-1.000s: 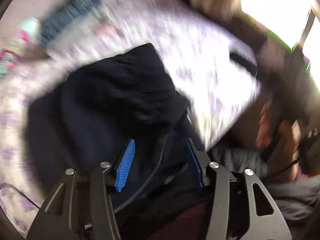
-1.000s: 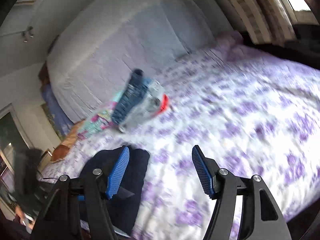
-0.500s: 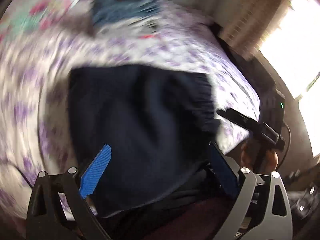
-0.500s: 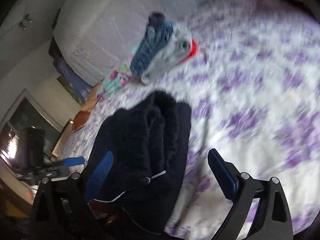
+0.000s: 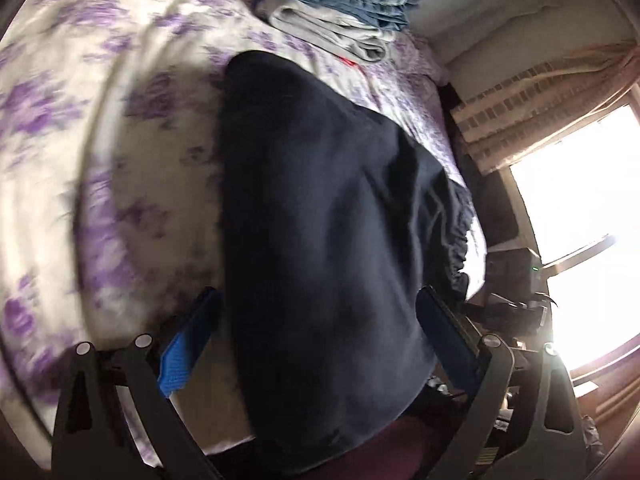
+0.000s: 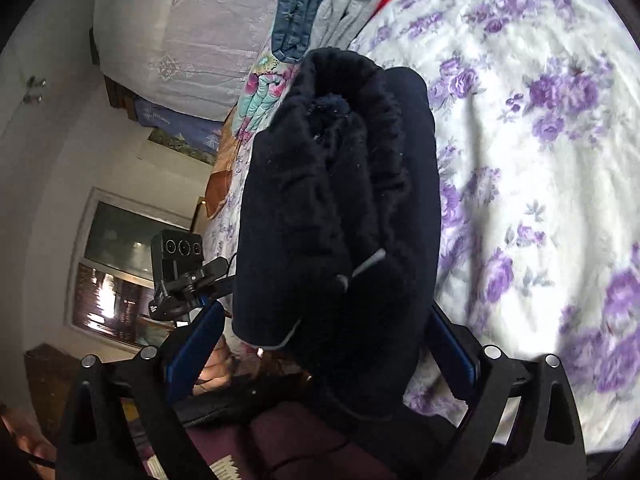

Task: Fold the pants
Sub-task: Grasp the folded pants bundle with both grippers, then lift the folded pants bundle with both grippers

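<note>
Dark navy pants [image 5: 320, 240] lie folded in a thick bundle on the bed, near its edge; in the right wrist view the pants [image 6: 340, 200] show their rolled layers and ribbed waistband. My left gripper [image 5: 320, 320] is open, its blue pads on either side of the bundle's near end. My right gripper [image 6: 324, 340] is open too, its fingers straddling the other end of the bundle. Neither pair of pads presses the cloth.
The bed has a white sheet with purple flowers [image 6: 540, 160]. A stack of folded clothes [image 5: 340, 12], jeans on grey, lies beyond the pants; it also shows in the right wrist view [image 6: 320, 4]. A bright window [image 5: 580, 240] is at right. The other gripper's camera [image 6: 176, 272] is at left.
Both grippers have turned and closed in on the pants, so that the bundle now sits between each pair of open fingers. The left gripper has opened wider.
</note>
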Available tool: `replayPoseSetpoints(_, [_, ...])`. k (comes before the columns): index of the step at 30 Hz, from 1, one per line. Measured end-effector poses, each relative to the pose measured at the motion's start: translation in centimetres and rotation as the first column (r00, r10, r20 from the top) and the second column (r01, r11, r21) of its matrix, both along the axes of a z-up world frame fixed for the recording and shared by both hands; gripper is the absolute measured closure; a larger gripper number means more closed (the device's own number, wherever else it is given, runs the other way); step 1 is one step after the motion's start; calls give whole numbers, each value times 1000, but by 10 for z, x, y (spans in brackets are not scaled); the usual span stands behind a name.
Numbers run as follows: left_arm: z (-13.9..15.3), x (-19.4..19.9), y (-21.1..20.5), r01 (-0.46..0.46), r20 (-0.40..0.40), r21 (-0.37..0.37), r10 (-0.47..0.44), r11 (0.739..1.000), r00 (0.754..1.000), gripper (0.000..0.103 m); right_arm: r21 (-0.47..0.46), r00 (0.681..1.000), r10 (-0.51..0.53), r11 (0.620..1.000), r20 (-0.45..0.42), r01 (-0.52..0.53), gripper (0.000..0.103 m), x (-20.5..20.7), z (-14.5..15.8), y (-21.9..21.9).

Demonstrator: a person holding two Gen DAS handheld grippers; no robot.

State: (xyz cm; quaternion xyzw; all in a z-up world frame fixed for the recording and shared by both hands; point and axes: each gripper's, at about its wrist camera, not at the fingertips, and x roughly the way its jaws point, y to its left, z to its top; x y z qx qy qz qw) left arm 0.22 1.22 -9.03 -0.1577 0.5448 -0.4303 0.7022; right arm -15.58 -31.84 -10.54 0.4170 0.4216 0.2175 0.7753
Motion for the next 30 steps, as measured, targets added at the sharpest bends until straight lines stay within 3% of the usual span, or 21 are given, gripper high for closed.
replayPoseSetpoints(2, [0,1,-14,27,1,-9,-27,1000,1000,8,30,1000,-3,1000,11,3,7,10,1,1])
replayPoseSetpoints(3, [1,1,-19,33,13,2,-33,999,999,8,33,1000,-2,999,16,2,14,15,0,3])
replayPoseSetpoints(4, [3,2,-26,42,19,13,-43,999,999,8,24,1000,6,1000,18,-6,30,20,0,6])
replayPoseSetpoints(7, [8,0,-31,58,37,11,-58,998,998,10,-33,998,41,999,43,-39,50,30,1,18])
replayPoseSetpoints(10, [15,-6,-30,58,89,14,-59,998,994,26,-41,997,45,998,62,-43,60,25,-2,17])
replayPoseSetpoints(13, [12,-5,-25,42,83,5,-42,999,996,43,-20,997,19,1000,80,-17,63,13,-8,14])
replayPoseSetpoints(18, [24,-2,-20,20,68,-45,-17,999,998,67,-18,984,7,1000,178,-4,65,-2,14,21])
replayPoseSetpoints(20, [35,-6,-22,37,87,-49,-33,998,996,67,-18,978,10,1000,206,-6,65,-1,27,21])
replayPoseSetpoints(22, [37,-7,-27,56,85,-32,-53,998,995,59,-34,978,4,999,210,3,65,5,36,20])
replayPoseSetpoints(24, [23,0,-35,64,34,-15,-63,998,997,35,-30,982,-10,999,188,16,65,8,32,15])
replayPoseSetpoints(26, [4,7,-44,65,5,23,-65,998,998,24,-45,988,-7,999,152,14,64,12,22,14])
replayPoseSetpoints(28, [-12,13,-54,63,-7,38,-63,997,998,24,-41,995,-10,999,100,14,50,17,10,12])
replayPoseSetpoints(30, [-7,12,-58,52,25,36,-53,998,998,32,-3,998,-16,1000,64,16,49,23,-12,9])
